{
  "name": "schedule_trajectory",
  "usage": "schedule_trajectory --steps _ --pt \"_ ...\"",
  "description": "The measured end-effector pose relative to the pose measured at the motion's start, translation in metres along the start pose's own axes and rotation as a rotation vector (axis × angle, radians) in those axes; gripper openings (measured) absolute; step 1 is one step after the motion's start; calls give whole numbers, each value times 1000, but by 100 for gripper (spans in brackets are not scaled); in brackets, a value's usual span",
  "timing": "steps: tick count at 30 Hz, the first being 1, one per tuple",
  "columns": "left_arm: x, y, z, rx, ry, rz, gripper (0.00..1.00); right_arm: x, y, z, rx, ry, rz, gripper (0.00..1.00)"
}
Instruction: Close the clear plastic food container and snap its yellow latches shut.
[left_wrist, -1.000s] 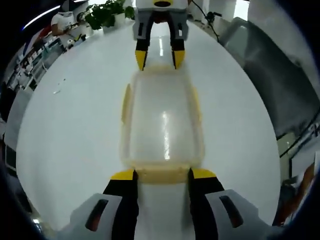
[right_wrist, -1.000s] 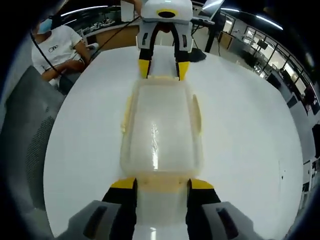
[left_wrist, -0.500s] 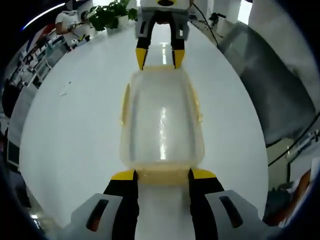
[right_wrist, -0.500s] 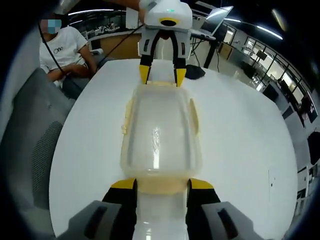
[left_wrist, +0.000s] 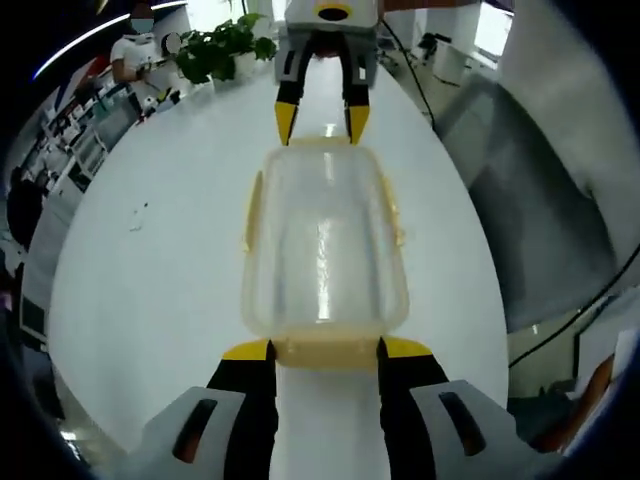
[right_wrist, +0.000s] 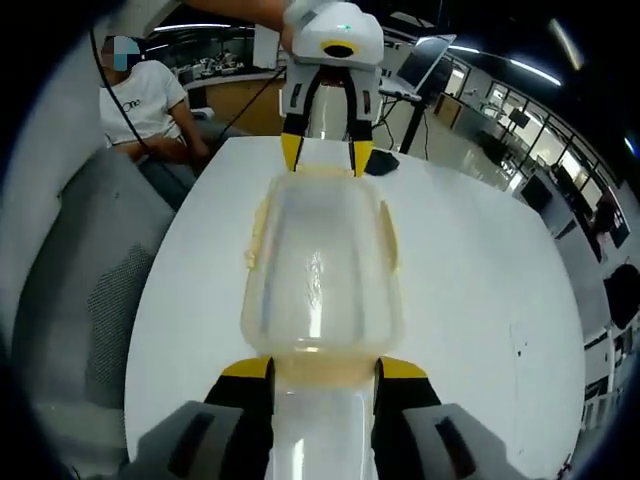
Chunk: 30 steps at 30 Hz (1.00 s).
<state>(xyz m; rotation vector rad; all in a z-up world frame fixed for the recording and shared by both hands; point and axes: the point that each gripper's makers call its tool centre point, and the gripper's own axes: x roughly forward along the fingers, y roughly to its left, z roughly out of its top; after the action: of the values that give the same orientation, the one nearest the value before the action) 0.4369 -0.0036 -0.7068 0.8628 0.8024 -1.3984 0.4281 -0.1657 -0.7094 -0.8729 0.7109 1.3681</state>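
Left tool (left_wrist: 324, 349) and right tool (right_wrist: 311, 368) at container (left_wrist: 322, 240) ends, grip unclear

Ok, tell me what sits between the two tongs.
The clear container with yellow latches spans the stretch from the left tongs to the right tongs, in both views.

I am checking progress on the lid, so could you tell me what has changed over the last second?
Both views have drawn back and up from the table; this looks like the held container being lifted. The left gripper and right gripper keep the same hold on its two ends, and the yellow side latches still stick out.
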Motion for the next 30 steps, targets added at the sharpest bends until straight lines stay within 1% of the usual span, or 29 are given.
schedule_trajectory --steps 6,11,16,20,24,30 --pt "2 -1 22 12 0 1 37 -18 2 -11 8 1 -3 36" --pt "11 -3 45 12 -6 -2 37 -32 4 -30 14 5 1 36" --pt "20 -2 67 20 -5 0 37 -46 6 -49 19 19 -11 36" --pt "27 -2 79 27 -6 -5 37 -55 8 -65 32 20 -12 36" --pt "38 -3 97 28 -7 -3 37 -62 8 -81 35 21 -13 36" --pt "56 -4 115 20 -6 -7 37 -73 9 -103 32 22 -4 36"
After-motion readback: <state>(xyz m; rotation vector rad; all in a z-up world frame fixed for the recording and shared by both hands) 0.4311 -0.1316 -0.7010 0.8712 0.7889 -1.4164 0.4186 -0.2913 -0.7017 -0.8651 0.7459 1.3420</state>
